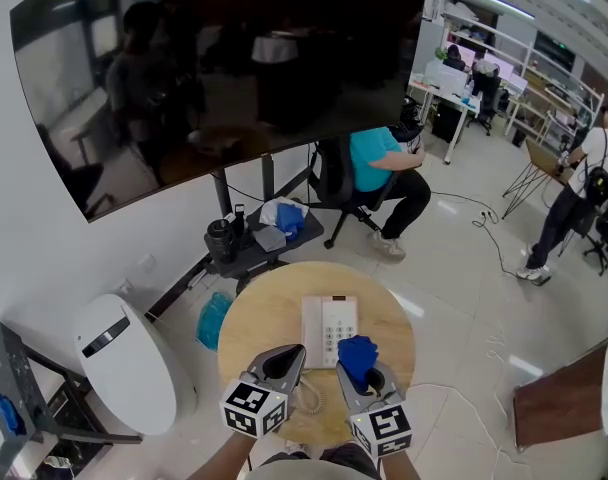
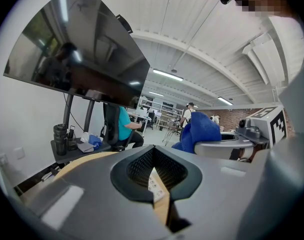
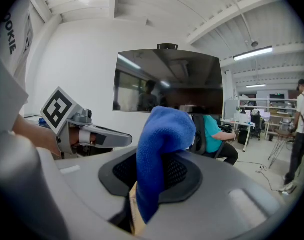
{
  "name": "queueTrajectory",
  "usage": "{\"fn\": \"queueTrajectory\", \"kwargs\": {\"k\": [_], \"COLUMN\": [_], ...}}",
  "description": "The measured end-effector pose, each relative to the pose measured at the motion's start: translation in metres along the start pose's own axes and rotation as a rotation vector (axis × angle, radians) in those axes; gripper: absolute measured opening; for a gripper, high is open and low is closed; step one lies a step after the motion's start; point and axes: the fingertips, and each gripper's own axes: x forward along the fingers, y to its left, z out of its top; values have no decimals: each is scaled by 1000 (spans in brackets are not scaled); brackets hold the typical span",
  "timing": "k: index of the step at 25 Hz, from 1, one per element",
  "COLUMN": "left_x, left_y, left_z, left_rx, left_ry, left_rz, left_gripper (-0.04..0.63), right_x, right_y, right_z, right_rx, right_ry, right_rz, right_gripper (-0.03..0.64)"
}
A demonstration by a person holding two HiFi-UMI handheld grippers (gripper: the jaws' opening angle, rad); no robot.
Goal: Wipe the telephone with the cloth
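The phone [image 1: 329,330] lies flat at the middle of the round table [image 1: 266,313], keypad to the right, just beyond both tools. The right gripper [image 1: 364,373] is clamped on the blue cloth [image 1: 357,353], which stands up out of its jaws in a loose fold over the phone's near right corner. From above I cannot tell whether the cloth touches the phone yet. The left gripper [image 1: 289,358] has its jaws together on nothing and sits at the phone's near left, above the coiled cord [image 1: 306,398].

To wipe well, I would tip the right gripper down so that a broad face of the cloth, not the jaw tips, meets the keypad. Then draw it in long strokes from near to far, and work leftward to the handset side. The phone looks light and may slide on smooth wood. Resting the left gripper's closed tips on the phone's near left edge should hold it. Keep that tool out of the cord, since a snag could drag the phone off line.
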Motion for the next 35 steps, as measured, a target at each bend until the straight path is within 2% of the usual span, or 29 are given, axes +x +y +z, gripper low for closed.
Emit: {"fn": "queueTrajectory", "kwargs": {"k": [6, 9, 15, 17, 23, 26, 35], "left_x": [12, 20, 40, 45, 60, 69, 93], "left_y": [4, 6, 10, 16, 46, 58, 82], "left_z": [-5, -10, -35, -44, -69, -85, -133], "left_rx": [14, -5, -40, -88, -299, -363, -533], "left_ry": [20, 31, 100, 111, 113, 140, 232], "left_rz": [6, 9, -78, -105, -182, -216, -272], "left_gripper": [3, 3, 3, 3, 3, 3, 118], "right_x": [6, 8, 16, 18, 21, 23, 23], "right_y": [-9, -15, -22, -22, -24, -27, -38], "right_z": [-3, -6, -12, -15, -22, -27, -35], "right_rx": [6, 8, 12, 16, 21, 29, 40], "right_ry": [-9, -8, 2, 7, 28, 41, 61], "right_rz": [5, 9, 16, 17, 13, 6, -33], "right_gripper": [87, 87, 87, 87, 87, 87, 87]}}
